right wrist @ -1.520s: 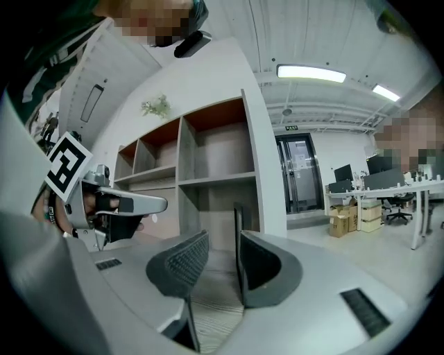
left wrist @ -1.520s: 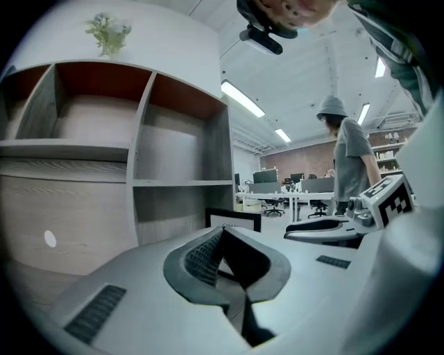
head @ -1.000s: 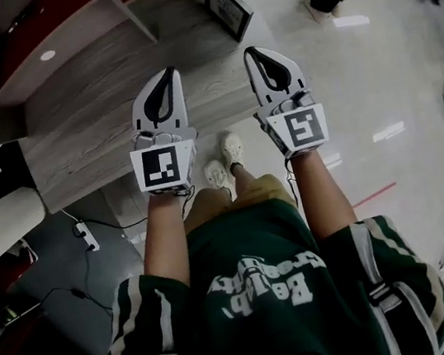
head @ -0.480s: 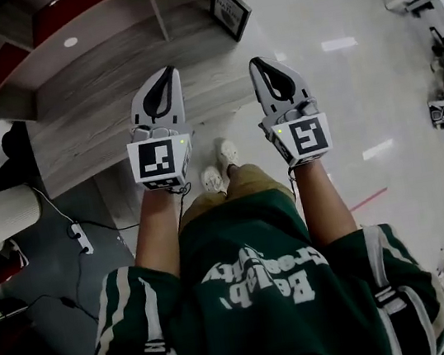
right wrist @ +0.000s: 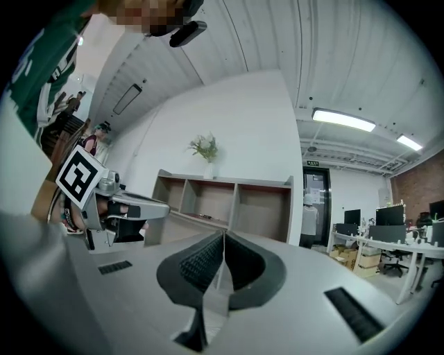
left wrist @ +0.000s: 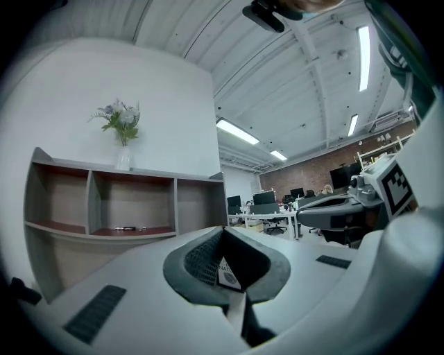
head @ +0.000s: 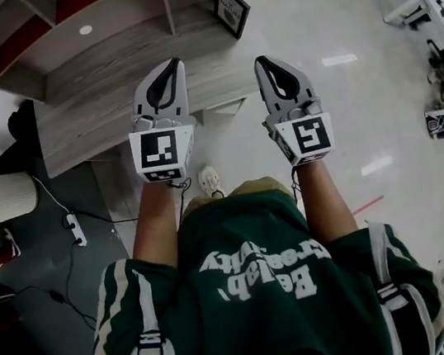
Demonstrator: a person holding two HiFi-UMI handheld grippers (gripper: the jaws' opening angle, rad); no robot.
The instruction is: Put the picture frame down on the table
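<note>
Cubby shelf [left wrist: 104, 201] against the white wall, vase of flowers [left wrist: 122, 142] sitting on top of it. Small dark bits in the middle cubby, can't tell what. Power strip [head: 69, 231] on the grey floor, desks with monitors [left wrist: 267, 206] further back near a brick wall [left wrist: 326, 163].

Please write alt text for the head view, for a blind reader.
Seen from above, a person in a green shirt holds the left gripper and right gripper, both shut and empty, out toward a wooden table; a picture frame stands at its far right end.
</note>
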